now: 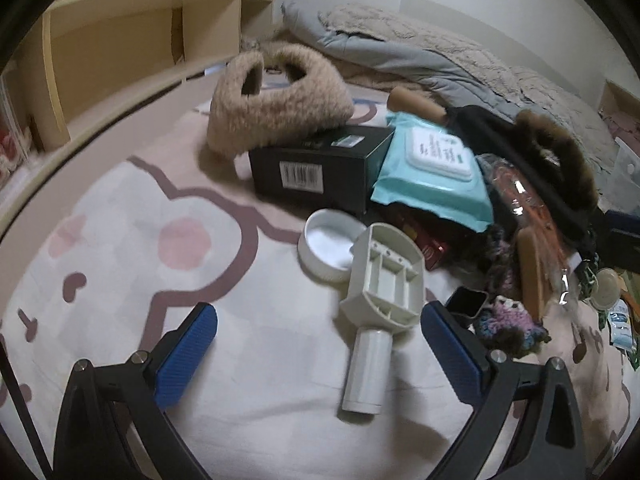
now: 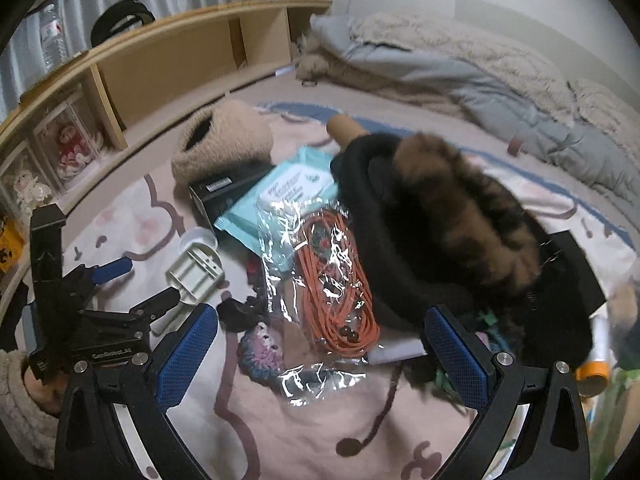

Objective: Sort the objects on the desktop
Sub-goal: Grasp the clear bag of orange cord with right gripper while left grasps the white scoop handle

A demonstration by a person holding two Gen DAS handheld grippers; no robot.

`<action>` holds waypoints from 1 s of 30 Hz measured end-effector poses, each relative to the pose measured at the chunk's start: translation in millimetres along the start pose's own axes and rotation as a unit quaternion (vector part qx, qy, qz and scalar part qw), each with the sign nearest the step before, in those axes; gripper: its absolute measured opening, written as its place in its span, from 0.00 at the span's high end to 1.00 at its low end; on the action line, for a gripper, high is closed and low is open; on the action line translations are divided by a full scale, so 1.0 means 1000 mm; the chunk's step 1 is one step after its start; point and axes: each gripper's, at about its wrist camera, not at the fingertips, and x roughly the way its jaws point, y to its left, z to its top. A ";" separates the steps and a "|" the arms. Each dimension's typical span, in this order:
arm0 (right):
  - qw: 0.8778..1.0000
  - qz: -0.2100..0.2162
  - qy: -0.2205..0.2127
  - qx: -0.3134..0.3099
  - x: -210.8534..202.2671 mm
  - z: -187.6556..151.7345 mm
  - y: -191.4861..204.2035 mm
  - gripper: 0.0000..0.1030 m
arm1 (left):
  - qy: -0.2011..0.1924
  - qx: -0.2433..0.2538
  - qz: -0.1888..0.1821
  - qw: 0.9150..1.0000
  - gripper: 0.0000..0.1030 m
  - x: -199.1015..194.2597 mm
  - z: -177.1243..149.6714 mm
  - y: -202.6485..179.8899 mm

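Note:
My left gripper [image 1: 320,344] is open, its blue pads either side of a cream plastic handled tool [image 1: 380,300] lying on the pink blanket; the pads do not touch it. A white round dish [image 1: 326,242] lies just beyond. My right gripper [image 2: 320,344] is open and empty above a clear bag of orange cord [image 2: 336,280]. A black fur-trimmed bag [image 2: 452,220], a teal wipes pack [image 2: 280,196], a black box [image 1: 320,168] and a beige fluffy bag [image 1: 276,108] are piled behind. The left gripper [image 2: 132,280] shows in the right wrist view, by the tool [image 2: 196,272].
A wooden shelf unit [image 2: 180,60] runs along the left. A grey quilt [image 2: 460,72] lies at the back. A crocheted piece [image 2: 260,352] and a black cup [image 1: 466,302] lie near the grippers. An orange-capped tube [image 2: 598,356] lies at the right.

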 end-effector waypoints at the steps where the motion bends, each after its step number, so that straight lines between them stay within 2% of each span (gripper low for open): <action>1: 1.000 0.002 0.007 0.003 0.006 0.000 -0.002 0.00 | 0.005 -0.003 0.001 1.000 0.01 0.002 -0.001 0.001; 5: 0.999 0.013 0.040 0.019 0.027 0.002 -0.010 0.14 | 0.021 -0.011 -0.004 1.000 0.00 0.010 -0.006 0.003; 10: 0.998 0.017 0.063 0.004 0.043 0.003 -0.004 0.14 | 0.033 0.005 0.011 0.999 0.00 0.013 -0.010 -0.001; 13: 0.997 0.010 0.072 -0.009 0.050 0.004 0.002 0.14 | 0.039 0.006 0.008 0.999 0.00 0.015 -0.008 -0.002; 15: 0.997 0.007 0.075 -0.005 0.052 0.006 0.000 0.31 | 0.056 0.012 -0.008 0.998 0.00 0.019 -0.009 -0.003; 16: 0.997 0.007 0.078 -0.003 0.052 0.008 -0.001 0.32 | 0.058 0.018 -0.008 0.998 0.00 0.020 -0.010 -0.004; 21: 0.998 0.018 0.065 -0.003 0.039 0.008 -0.004 0.62 | 0.059 0.018 -0.016 0.998 0.00 0.020 -0.010 -0.004; 24: 0.998 0.018 0.061 -0.016 0.030 0.008 0.002 0.73 | 0.054 0.012 -0.024 0.998 0.01 0.020 -0.006 -0.003; 27: 0.998 0.029 0.058 -0.016 0.021 0.009 0.003 0.79 | 0.048 0.006 -0.041 0.998 0.02 0.016 -0.005 0.001; 30: 0.998 0.035 0.054 -0.010 0.016 0.011 0.003 0.79 | 0.047 0.011 -0.047 0.998 0.10 0.012 -0.004 0.000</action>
